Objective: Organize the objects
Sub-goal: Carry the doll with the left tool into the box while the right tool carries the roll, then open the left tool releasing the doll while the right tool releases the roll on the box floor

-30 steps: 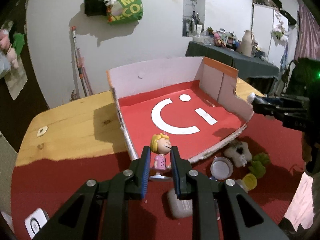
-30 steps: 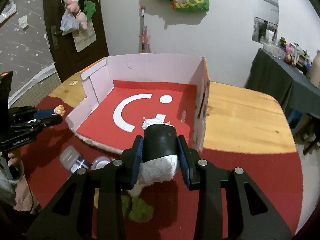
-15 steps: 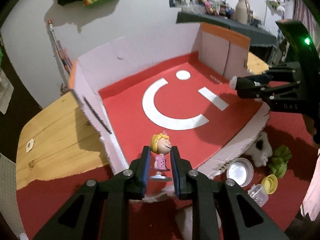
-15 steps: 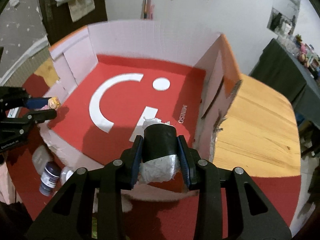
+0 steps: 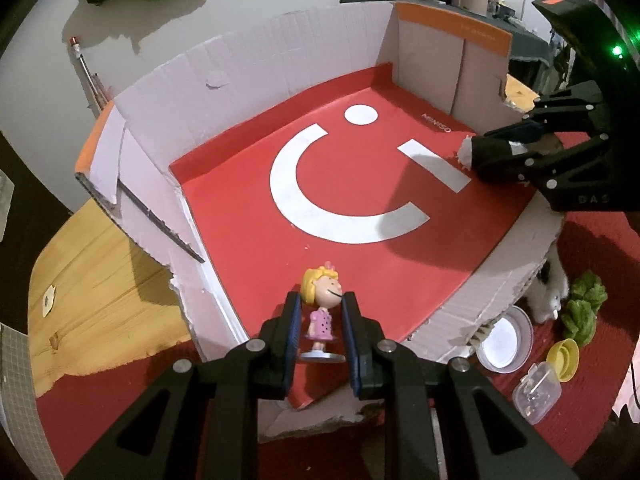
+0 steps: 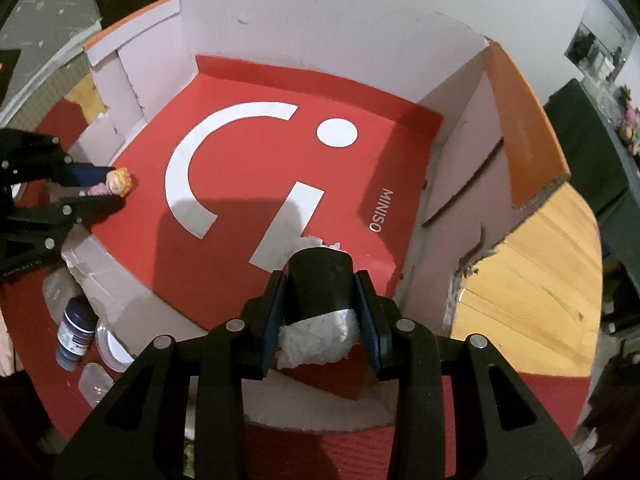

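Two items held, none dropped yet. Left wrist view: left gripper (image 5: 320, 330) clamps small blonde pink-dress figurine (image 5: 321, 312) over near edge of empty red-floored cardboard box (image 5: 248, 64); white lid (image 5: 505, 338), yellow cap (image 5: 565, 354), green leafy toy (image 5: 584, 306) etc. wait outside. Right wrist view: right gripper (image 6: 320, 322) grips black-and-white cylinder toy (image 6: 318, 304) over box's near-right corner.

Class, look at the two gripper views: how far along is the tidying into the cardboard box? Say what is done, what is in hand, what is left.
Done: nothing lies in the box yet. In hand: the left gripper holds a blonde doll over the box's near edge; the right gripper holds a black-and-white roll over its floor. Left: release both, then collect the bottle, yellow cap, plastic tub and green toy outside.
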A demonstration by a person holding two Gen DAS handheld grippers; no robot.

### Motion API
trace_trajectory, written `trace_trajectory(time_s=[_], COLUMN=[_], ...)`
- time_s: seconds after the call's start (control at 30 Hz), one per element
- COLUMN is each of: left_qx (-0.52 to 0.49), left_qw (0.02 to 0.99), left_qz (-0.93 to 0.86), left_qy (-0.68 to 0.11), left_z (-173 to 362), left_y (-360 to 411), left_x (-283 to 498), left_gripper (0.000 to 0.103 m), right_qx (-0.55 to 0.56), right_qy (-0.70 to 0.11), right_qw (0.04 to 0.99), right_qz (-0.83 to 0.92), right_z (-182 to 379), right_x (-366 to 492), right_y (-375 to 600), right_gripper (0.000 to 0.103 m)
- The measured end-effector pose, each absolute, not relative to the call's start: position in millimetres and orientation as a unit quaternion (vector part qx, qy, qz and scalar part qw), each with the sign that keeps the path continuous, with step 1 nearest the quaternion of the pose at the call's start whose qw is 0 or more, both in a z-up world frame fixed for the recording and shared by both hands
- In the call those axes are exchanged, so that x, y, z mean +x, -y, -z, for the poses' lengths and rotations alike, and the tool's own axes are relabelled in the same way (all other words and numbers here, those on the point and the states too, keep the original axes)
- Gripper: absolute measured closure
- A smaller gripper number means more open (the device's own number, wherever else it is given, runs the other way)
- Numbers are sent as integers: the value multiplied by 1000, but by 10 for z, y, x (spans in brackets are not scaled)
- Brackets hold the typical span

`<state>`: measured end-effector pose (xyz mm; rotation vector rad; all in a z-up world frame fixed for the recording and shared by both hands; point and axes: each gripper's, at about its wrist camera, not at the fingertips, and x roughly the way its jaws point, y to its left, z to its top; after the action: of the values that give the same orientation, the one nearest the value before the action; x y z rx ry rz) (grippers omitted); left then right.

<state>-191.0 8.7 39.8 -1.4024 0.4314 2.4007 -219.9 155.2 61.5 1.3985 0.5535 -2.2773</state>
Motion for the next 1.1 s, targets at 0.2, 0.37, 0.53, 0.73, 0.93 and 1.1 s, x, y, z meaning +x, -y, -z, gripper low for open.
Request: trace_trajectory(time_s=[0.2, 0.37, 0.53, 0.73, 0.93, 1.1], left_qx=[-496, -495, -498, -497, -498, -498], left_qw=[168, 171, 173, 172, 172, 173], left_qz=[-837, -835, -832, -831, -830, -830], left_qy=[-156, -166, -173, -179, -182, -181], left_z=[-394, -396, -398, -394, -390, -392], left_y=[-81, -96, -118, -144, -160, -163], left_x=[-1930, -1928, -1949, -1965, -1977, -1983], left_gripper=[82, 82, 82, 82, 82, 82], right_qx=[504, 507, 510, 511, 512, 510], right_qy=[-224, -229, -233, -238, -239, -245], right_qw=[205, 208, 208, 207, 207, 202], right_qz=[809, 804, 801, 800, 798, 799], right_z=[-578, -564, -559, -538, -535, -537], right_x=[-2185, -2188, -2183, -2169, -2169, -2152], right_y=[-1511, -1515, -1523, -1513, -1520, -1542], right_gripper=[70, 70, 70, 70, 69, 65])
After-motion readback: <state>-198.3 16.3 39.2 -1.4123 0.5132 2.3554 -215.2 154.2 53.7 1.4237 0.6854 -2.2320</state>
